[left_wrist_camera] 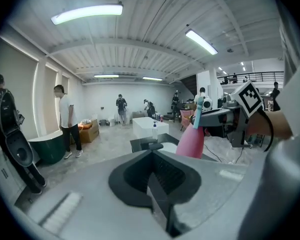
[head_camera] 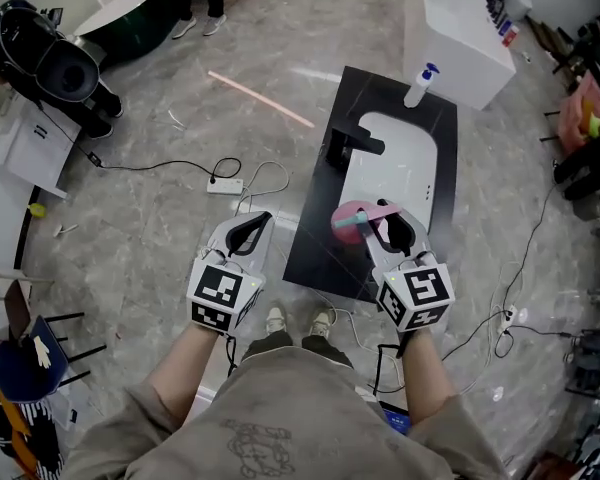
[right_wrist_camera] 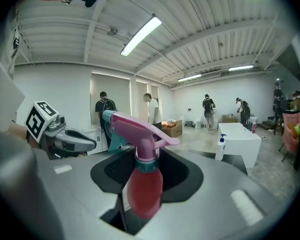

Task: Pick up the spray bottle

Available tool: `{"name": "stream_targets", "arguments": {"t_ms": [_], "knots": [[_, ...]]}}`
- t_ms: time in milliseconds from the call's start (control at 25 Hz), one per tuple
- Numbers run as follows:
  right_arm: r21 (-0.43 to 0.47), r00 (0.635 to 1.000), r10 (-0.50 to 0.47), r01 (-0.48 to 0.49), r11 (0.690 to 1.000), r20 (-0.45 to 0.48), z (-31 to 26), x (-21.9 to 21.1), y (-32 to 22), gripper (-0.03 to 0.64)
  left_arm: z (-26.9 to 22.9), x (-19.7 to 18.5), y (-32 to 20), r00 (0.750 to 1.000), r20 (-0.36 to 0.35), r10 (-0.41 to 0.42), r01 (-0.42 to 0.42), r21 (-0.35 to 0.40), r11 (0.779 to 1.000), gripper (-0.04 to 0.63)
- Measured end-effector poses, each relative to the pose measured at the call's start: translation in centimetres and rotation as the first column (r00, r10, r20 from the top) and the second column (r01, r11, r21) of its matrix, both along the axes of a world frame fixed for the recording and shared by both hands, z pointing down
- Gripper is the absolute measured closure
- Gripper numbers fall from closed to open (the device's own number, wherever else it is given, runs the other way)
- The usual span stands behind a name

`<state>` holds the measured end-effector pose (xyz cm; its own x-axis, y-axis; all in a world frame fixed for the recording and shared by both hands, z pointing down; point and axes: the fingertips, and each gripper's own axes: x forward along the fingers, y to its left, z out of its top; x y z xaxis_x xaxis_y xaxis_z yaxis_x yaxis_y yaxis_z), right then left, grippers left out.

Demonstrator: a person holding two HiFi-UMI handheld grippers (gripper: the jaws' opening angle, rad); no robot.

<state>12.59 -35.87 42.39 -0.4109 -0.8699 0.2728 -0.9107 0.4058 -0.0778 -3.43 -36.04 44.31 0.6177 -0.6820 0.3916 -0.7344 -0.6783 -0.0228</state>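
Now we pinch the spray bottle (right_wrist_camera: 144, 181) by its pink body in the right gripper (head_camera: 388, 223), the jaws pressing just below the teal collar — so the trigger head stands upright and free. It hangs at lower centre of the head view, above the black counter (head_camera: 315, 238) and apparently clear of it. Our left gripper (head_camera: 248, 230) sits aside at lower left, jaws together on nothing — out of the way.
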Motion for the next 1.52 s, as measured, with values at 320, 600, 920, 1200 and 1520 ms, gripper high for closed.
{"name": "stream_targets", "arguments": {"t_ms": [320, 600, 920, 1200, 1520], "knots": [[0.109, 0.999, 0.036, -0.034, 0.994, -0.021, -7.1, 0.7, 2.4, 0.442, -5.8, 0.5, -0.3, 0.999, -0.017, 0.045, -0.042, 0.123, 0.991, 0.595], [0.168, 0.998, 0.052, -0.046, 0.985, -0.033, -10.8, 1.6, 5.2, 0.442, -9.9, 1.0, 0.7, 0.997, -0.037, 0.072, -0.063, 0.210, 0.976, 0.595], [0.152, 0.996, 0.077, -0.068, 0.986, -0.051, -11.0, 2.5, 7.8, 0.443, -11.2, 1.5, 2.4, 0.994, -0.031, 0.108, -0.097, 0.247, 0.964, 0.595], [0.065, 0.995, 0.079, -0.076, 0.995, -0.056, -7.8, 2.5, 9.2, 0.443, -10.1, 2.4, 3.3, 0.990, -0.033, 0.135, -0.125, 0.216, 0.968, 0.595], [0.016, 0.994, 0.079, -0.078, 0.997, -0.069, -5.9, 2.6, 9.8, 0.443, -8.5, 2.7, 3.8, 0.989, -0.029, 0.146, -0.139, 0.174, 0.975, 0.595]]}}
